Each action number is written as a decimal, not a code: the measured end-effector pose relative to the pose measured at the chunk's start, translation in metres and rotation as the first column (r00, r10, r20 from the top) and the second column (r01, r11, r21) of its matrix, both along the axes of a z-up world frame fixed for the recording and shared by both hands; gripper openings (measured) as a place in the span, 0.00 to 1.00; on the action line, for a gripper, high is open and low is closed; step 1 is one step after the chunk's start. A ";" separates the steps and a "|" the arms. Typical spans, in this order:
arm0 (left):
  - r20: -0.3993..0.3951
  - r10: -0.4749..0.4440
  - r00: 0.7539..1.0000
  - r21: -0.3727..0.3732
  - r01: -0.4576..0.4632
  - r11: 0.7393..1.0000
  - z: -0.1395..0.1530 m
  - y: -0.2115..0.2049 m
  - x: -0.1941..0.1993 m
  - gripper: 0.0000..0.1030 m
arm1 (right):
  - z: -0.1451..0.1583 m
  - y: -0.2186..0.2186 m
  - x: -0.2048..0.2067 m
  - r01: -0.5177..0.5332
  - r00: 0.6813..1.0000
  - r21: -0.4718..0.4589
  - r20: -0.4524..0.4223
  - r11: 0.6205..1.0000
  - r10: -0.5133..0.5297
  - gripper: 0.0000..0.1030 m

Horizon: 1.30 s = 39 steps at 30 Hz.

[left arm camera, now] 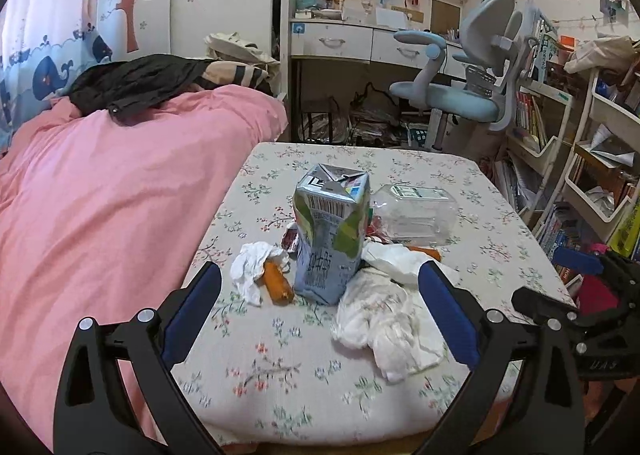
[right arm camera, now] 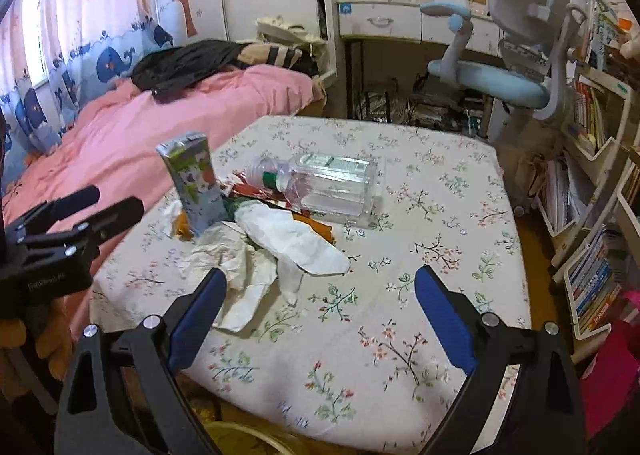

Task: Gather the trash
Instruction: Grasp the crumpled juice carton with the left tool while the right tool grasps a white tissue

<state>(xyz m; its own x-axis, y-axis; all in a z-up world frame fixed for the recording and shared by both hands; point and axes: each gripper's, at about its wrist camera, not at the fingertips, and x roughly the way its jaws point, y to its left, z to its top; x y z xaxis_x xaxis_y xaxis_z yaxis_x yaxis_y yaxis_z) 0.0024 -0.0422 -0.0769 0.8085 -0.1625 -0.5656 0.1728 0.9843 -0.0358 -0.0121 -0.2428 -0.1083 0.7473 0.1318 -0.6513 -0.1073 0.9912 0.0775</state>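
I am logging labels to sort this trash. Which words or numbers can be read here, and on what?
Nothing can be quoted with certainty.
Carton: barcode and large printed characters, too blurred to read.
Clear bottle: green-and-white label, print too small.
Left gripper: faint lettering on its body, not legible.

Left gripper and right gripper: fingers spread wide, both empty, level, side by side.

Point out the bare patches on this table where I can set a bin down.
Bare cloth lies right of the clear bottle out to the table edge, and along the near edge by the right tool. It is crowded around the carton, among tissues and wrappers.
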 end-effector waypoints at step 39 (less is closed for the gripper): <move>0.083 -0.023 0.996 -0.155 0.036 0.987 0.048 0.025 0.073 0.55 | -0.048 0.037 0.079 -0.118 0.973 0.006 -0.199 0.993 0.117 0.27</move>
